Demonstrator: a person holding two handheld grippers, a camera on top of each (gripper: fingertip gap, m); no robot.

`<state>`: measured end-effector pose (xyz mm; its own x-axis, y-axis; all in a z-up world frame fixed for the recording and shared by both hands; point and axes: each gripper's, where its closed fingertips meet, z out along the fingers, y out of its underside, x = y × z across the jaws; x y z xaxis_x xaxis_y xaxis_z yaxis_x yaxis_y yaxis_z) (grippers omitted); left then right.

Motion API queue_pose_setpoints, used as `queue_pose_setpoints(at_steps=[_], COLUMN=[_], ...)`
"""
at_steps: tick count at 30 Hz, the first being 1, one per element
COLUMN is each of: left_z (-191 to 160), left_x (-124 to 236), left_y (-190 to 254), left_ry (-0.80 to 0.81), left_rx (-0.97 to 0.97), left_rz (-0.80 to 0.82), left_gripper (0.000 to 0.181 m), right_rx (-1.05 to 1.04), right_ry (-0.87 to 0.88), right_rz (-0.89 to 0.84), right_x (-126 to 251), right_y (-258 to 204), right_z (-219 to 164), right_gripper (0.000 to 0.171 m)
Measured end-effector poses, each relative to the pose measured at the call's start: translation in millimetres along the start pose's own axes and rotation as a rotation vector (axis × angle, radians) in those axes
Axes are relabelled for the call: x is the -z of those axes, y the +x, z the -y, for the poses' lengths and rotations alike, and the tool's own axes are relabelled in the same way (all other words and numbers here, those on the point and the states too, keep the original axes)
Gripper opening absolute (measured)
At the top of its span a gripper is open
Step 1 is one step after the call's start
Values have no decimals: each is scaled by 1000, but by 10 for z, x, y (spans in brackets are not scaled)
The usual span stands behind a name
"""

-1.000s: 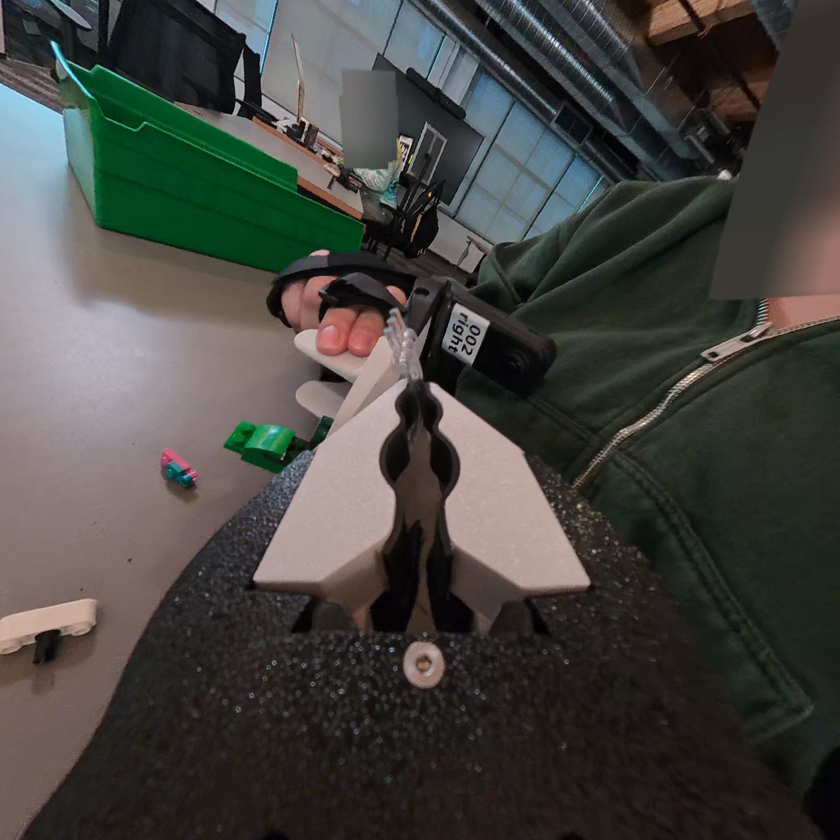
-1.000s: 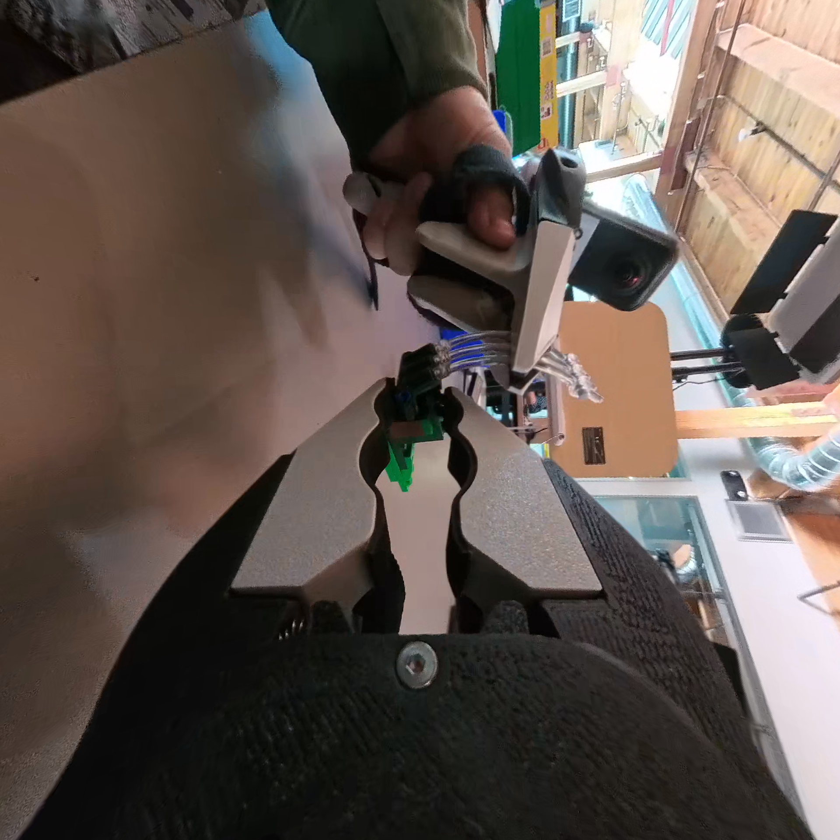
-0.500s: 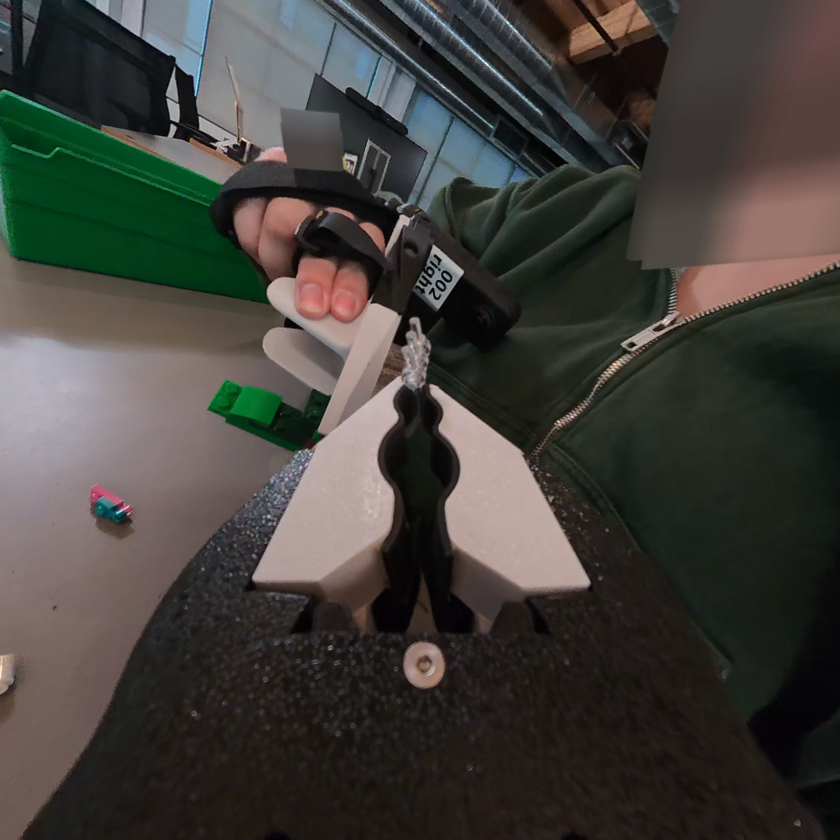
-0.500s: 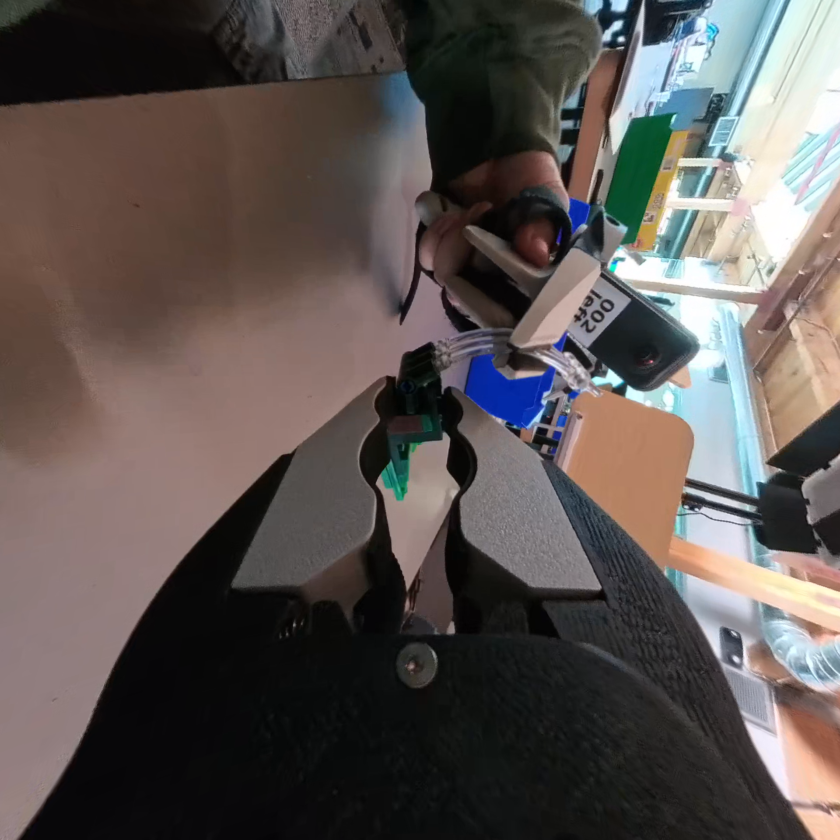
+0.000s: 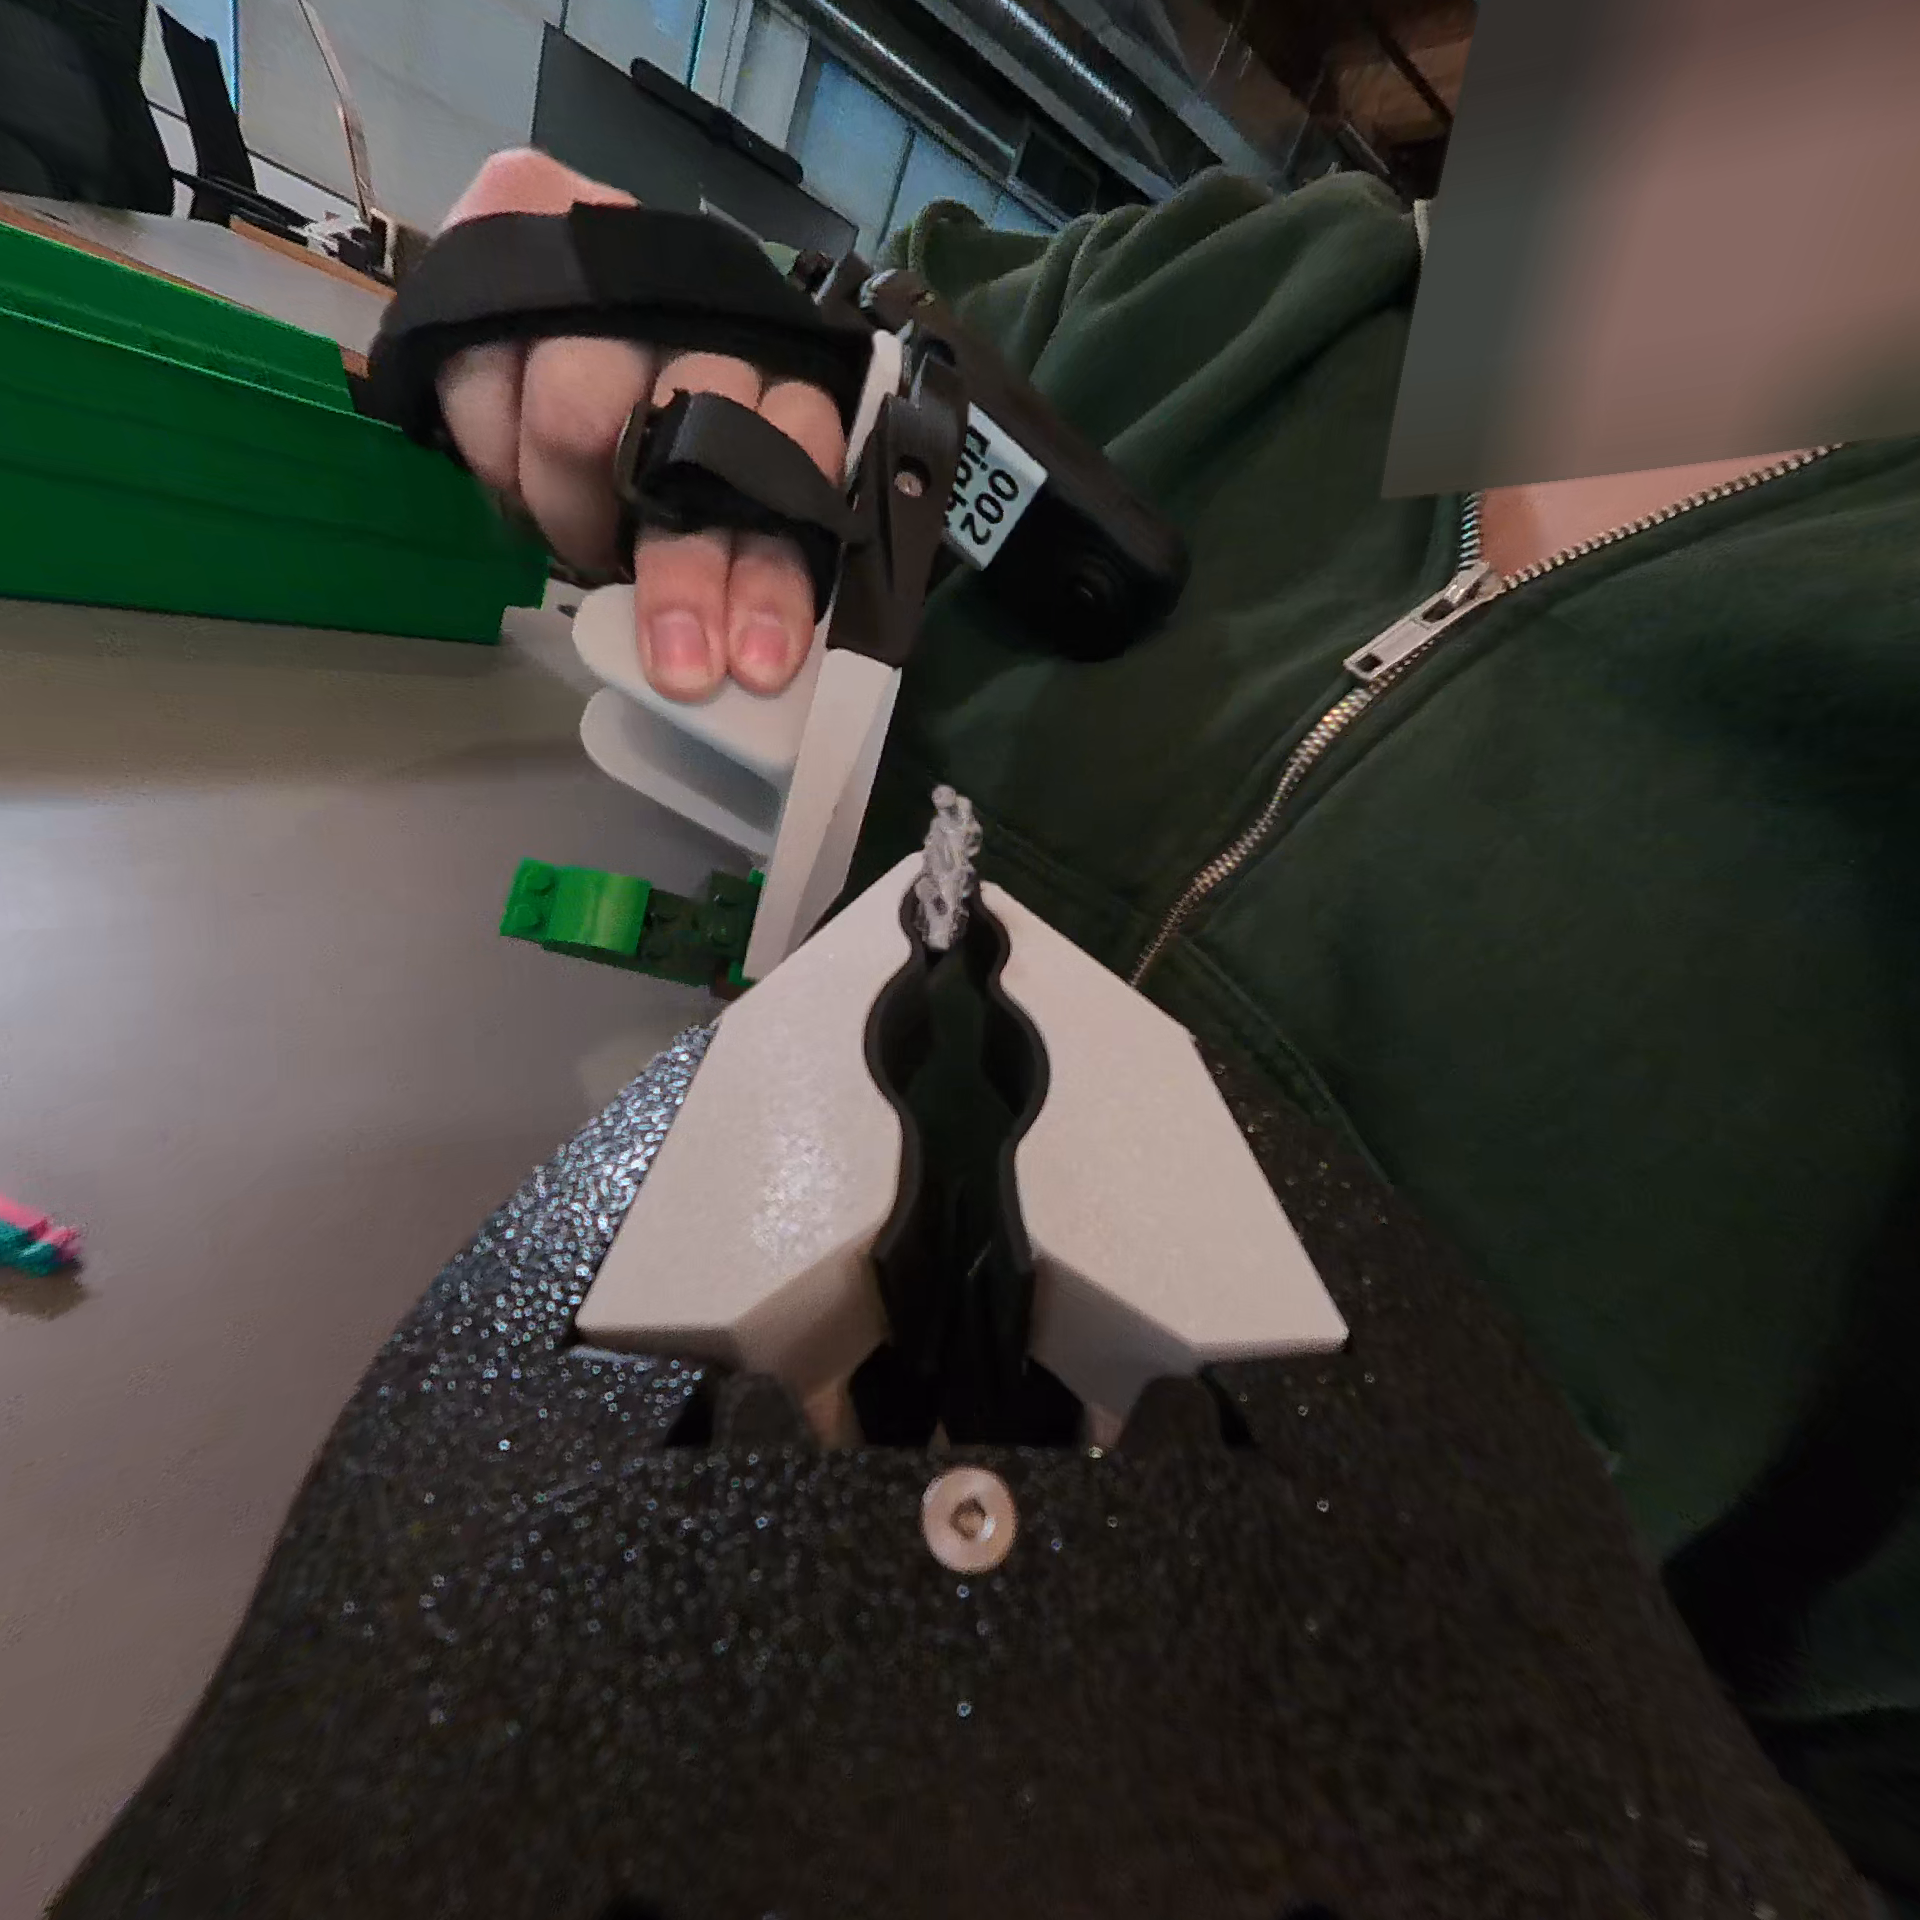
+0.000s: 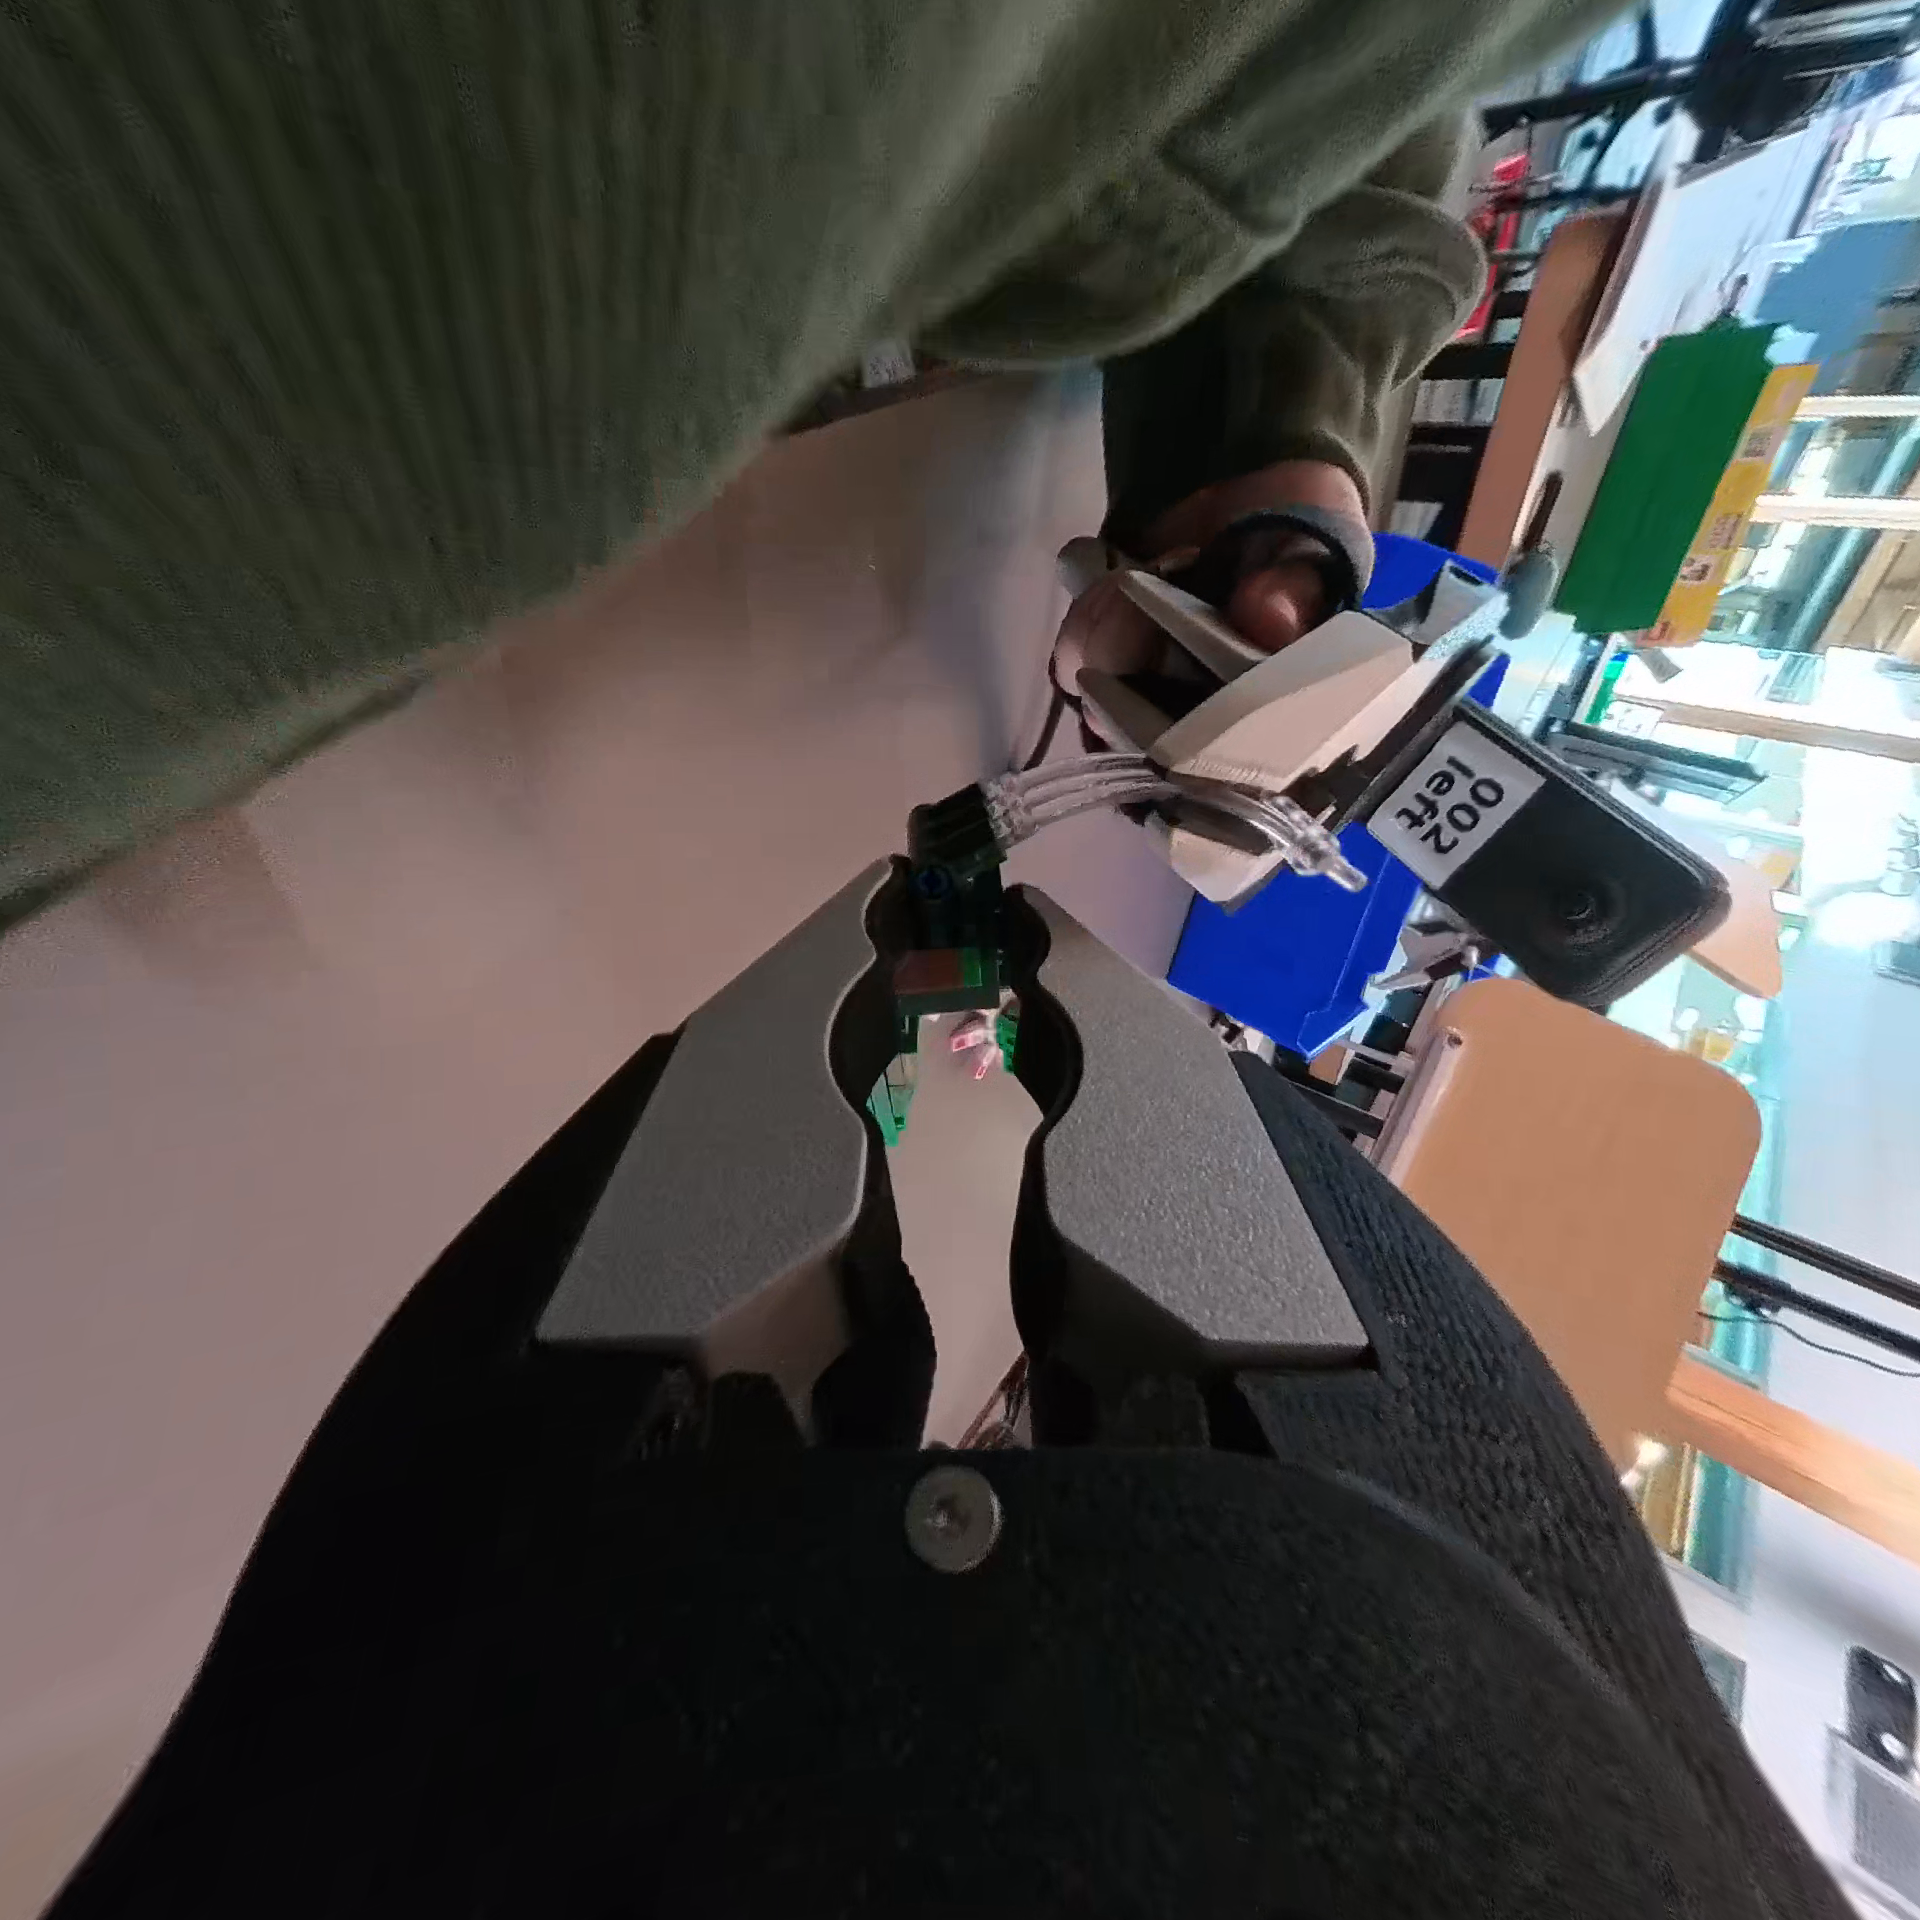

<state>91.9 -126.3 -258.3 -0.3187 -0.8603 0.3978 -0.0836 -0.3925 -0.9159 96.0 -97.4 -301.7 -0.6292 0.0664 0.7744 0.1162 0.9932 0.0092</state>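
Note:
My right gripper (image 6: 954, 914) is shut on a small brick assembly (image 6: 943, 971) of dark green, brown and bright green pieces. A black piece (image 6: 951, 831) sits at the assembly's far end, and a bundle of clear plastic rods (image 6: 1081, 784) sticks out of it. My left gripper (image 5: 948, 920) is shut on those clear rods (image 5: 951, 868), whose tips poke out past its jaws. In the right wrist view the left gripper (image 6: 1242, 842) clamps the rods just right of the black piece. In the left wrist view the right gripper (image 5: 821, 790) is held in a strapped hand, with the green bricks (image 5: 592, 914) beside it.
A grey table (image 5: 260, 987) lies under both grippers. A green bin (image 5: 208, 468) stands at the back left and a pink and teal piece (image 5: 31, 1242) lies at the left edge. A green jacket (image 5: 1507, 935) is close. A blue bin (image 6: 1309, 935) and a tan chair (image 6: 1558, 1143) are beyond.
Both grippers have turned and moved closer to the person's jacket, still joined through the rods and the brick assembly. A white piece on the table has left the left wrist view. Both grips are unchanged.

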Motion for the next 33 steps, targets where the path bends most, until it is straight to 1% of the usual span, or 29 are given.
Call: queue_pose_setpoints(at_steps=[6, 13, 22, 33], left_z=[-21, 12, -6, -18], left_x=[-87, -14, 36, 118], left_y=[102, 87, 87, 63], left_ry=[34, 52, 19, 25], left_rx=[-19, -52, -96, -79], left_rz=[-19, 0, 52, 62], left_gripper=[1, 1, 1, 1], right_rx=[52, 83, 70, 50], right_ry=[-12, -49, -53, -42], right_rz=[84, 83, 77, 71], right_x=[94, 106, 70, 14], right_y=[-21, 46, 91, 125], right_z=[75, 26, -2, -31], right_gripper=[17, 17, 19, 19])
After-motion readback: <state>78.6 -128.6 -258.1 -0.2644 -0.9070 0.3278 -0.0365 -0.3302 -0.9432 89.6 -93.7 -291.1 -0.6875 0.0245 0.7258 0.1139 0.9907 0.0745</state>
